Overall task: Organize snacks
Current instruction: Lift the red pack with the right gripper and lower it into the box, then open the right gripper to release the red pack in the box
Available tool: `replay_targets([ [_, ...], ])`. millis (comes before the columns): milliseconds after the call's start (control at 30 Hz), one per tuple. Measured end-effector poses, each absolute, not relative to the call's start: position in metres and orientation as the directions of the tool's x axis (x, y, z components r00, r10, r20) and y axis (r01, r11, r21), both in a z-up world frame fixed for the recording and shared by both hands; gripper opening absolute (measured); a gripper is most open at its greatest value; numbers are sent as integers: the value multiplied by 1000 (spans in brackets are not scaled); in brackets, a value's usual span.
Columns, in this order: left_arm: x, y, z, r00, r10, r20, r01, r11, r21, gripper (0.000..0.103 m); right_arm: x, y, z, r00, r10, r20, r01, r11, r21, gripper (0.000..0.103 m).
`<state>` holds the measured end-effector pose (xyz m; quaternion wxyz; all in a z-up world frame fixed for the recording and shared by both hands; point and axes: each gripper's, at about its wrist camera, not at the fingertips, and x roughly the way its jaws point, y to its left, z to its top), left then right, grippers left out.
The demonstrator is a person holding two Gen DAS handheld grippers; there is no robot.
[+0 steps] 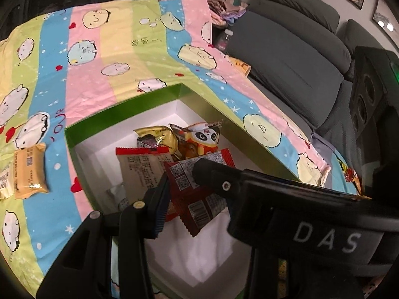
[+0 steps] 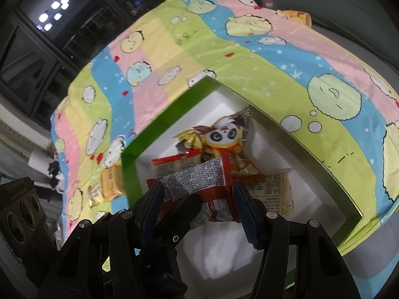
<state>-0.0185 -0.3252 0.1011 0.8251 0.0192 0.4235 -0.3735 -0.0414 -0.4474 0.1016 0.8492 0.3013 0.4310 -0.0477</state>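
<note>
While we are holding a red packet (image 2: 214, 186) over the green box (image 1: 124, 117), both hand-held grippers, left (image 1: 179, 186) and right (image 2: 197, 199), seem to be pinching it, though fisheye blur clouds this. Several snacks are already lying inside; two tan packs (image 1: 30, 172) are waiting on the striped cloth (image 1: 112, 57). A grey sofa (image 1: 294, 57) is sitting beside.
</note>
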Motion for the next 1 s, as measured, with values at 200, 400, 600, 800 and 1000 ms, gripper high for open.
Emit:
replay_targets([
  [200, -16, -333, 90, 344, -588, -732, 629, 723, -285, 42, -36, -454, 91, 584, 162, -795, 383, 808, 447, 61],
  [400, -10, -336, 81, 313, -584, -749, 606, 730, -316, 42, -30, -456, 81, 544, 148, -826, 420, 804, 421, 61],
  [600, -11, -336, 76, 298, -584, -755, 598, 731, -330, 43, -28, -456, 76, 519, 135, -844, 439, 806, 398, 62],
  [800, -14, -324, 84, 320, -593, -739, 585, 737, -337, 44, -29, -448, 85, 535, 107, -838, 421, 826, 374, 63],
  [1000, -20, -281, 110, 404, -605, -686, 558, 757, -339, 59, -36, -431, 109, 628, 33, -777, 370, 866, 336, 76],
])
